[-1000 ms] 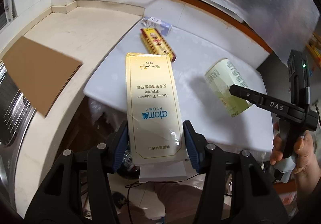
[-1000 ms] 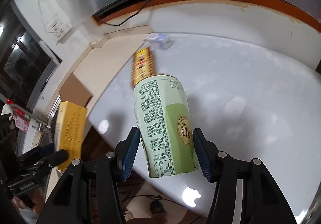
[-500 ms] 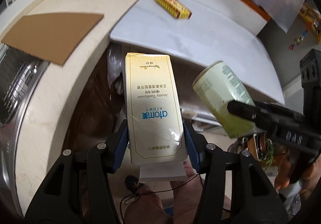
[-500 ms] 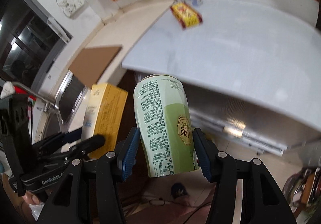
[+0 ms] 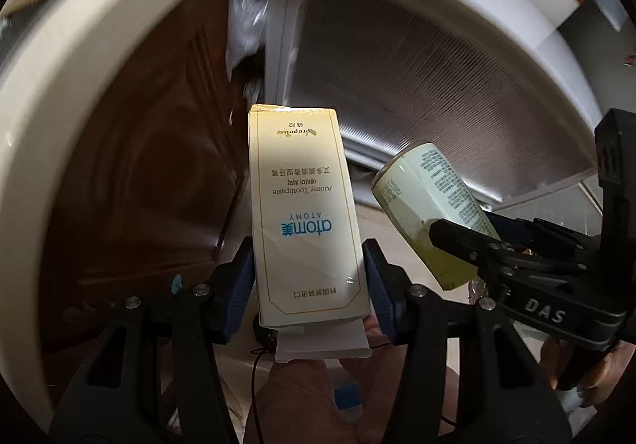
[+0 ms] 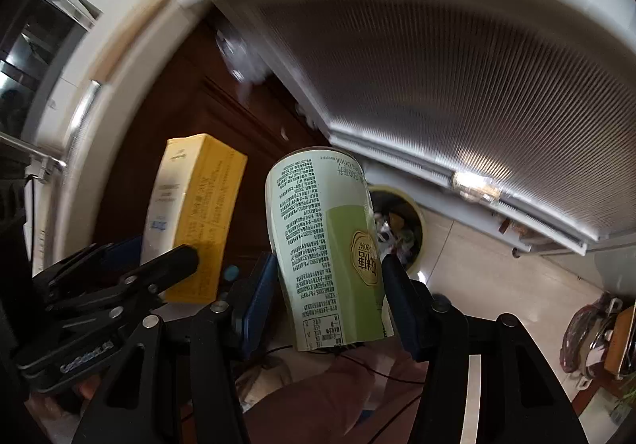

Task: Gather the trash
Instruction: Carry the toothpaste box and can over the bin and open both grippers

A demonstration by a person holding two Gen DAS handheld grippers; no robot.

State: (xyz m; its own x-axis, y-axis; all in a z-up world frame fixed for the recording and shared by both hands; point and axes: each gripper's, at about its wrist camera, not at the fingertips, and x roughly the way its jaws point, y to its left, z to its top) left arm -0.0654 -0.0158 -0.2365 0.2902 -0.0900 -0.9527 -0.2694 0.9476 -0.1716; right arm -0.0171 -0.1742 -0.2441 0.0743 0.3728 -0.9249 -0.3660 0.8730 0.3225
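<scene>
Currently both grippers point steeply down over the floor in front of the counter, each carrying one piece of trash. The left gripper (image 5: 310, 285) has its blue pads clamped on the lower sides of the toothpaste box (image 5: 304, 213), which stands out along the fingers. The right gripper (image 6: 328, 299) has its pads closed on the green drink can (image 6: 324, 245) near its base.

The step in hand appears to be delivery to the waste bin (image 6: 417, 213), which stands on the tiled floor at the foot of the ribbed cabinet panel (image 6: 457, 86), just behind and to the right of the can in the right wrist view. It already holds mixed litter.

Procedure:
- Centre each item over the bin mouth before release; the can hides much of the rim, so alignment is uncertain from here.
- Release one item at a time. The two grippers are close together, the box just left of the can.
- Open the jaws fully; the box is long and could catch on the rim if it drops tilted.

Change from the earlier frames: the white tabletop and the packets left on it filled the views; now the cabinet front, the dark wooden door (image 5: 151, 173) and the floor do. Both grips are unchanged.
</scene>
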